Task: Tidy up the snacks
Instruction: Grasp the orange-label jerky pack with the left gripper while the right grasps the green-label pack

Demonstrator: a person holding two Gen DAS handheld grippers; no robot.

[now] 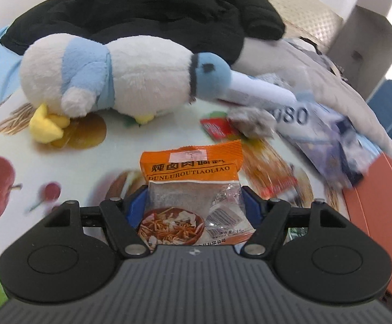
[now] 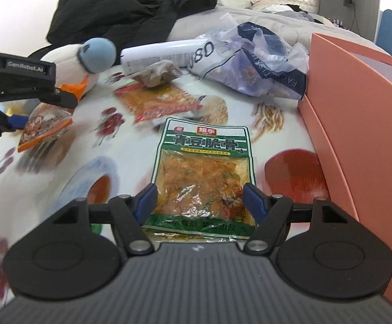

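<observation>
orange box [image 2: 358, 124] cut off at right edge.

Home: fruit-print tablecloth [image 1: 20, 189], plush bird [image 1: 109, 78], black jacket [image 1: 155, 8] heaped behind, bedding.

Left wrist view: low over the table [image 1: 88, 167], close, facing the plush bird [image 1: 109, 78] and black coat [image 1: 147, 8] behind. Right wrist view: equally low, aimed the same way from further right, beside the orange box [image 2: 358, 113]. Shared by both: bird [image 2: 88, 56], coat [image 2: 131, 8], red packet [image 1: 274, 172] [image 2: 161, 102], white tube [image 1: 290, 113] [image 2: 166, 51], box [image 1: 379, 197].
</observation>
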